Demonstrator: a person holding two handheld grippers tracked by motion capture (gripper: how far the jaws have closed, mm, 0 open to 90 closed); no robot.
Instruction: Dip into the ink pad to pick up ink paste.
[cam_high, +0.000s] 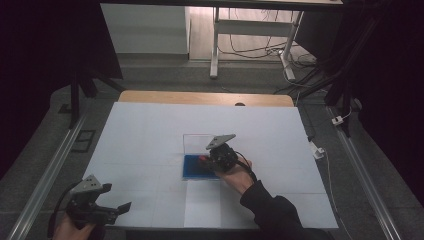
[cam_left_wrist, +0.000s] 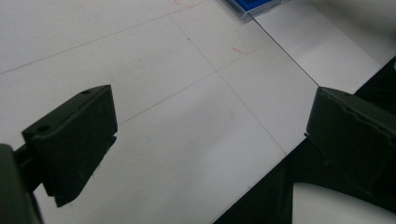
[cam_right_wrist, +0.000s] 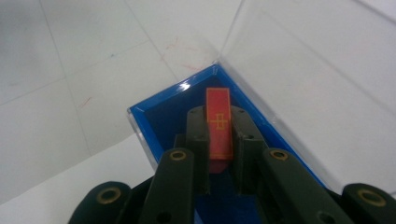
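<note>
— White paper sheets cover the counter (cam_high: 150, 150), with dark floor and desk legs beyond. What is the work at?

— A small flat red card with gold markings (cam_right_wrist: 218, 122), clamped between the right tongs (cam_right_wrist: 218, 140) over the shallow blue-lined tray (cam_right_wrist: 161, 100) of a clear plastic case whose lid (cam_right_wrist: 299, 65) stands open. From above, that case (cam_high: 192, 167) sits mid-counter.

— How would the card handle?

— Light, thin and fairly stiff, I'd judge, probably smooth-faced, so it could slip or bend. Pinching its long edges near the middle, as now, looks soundest.

— And the other hand?

— The left tongs (cam_high: 107, 202) hang spread wide with nothing between them, near the counter's front left corner, well apart from the case.
</note>
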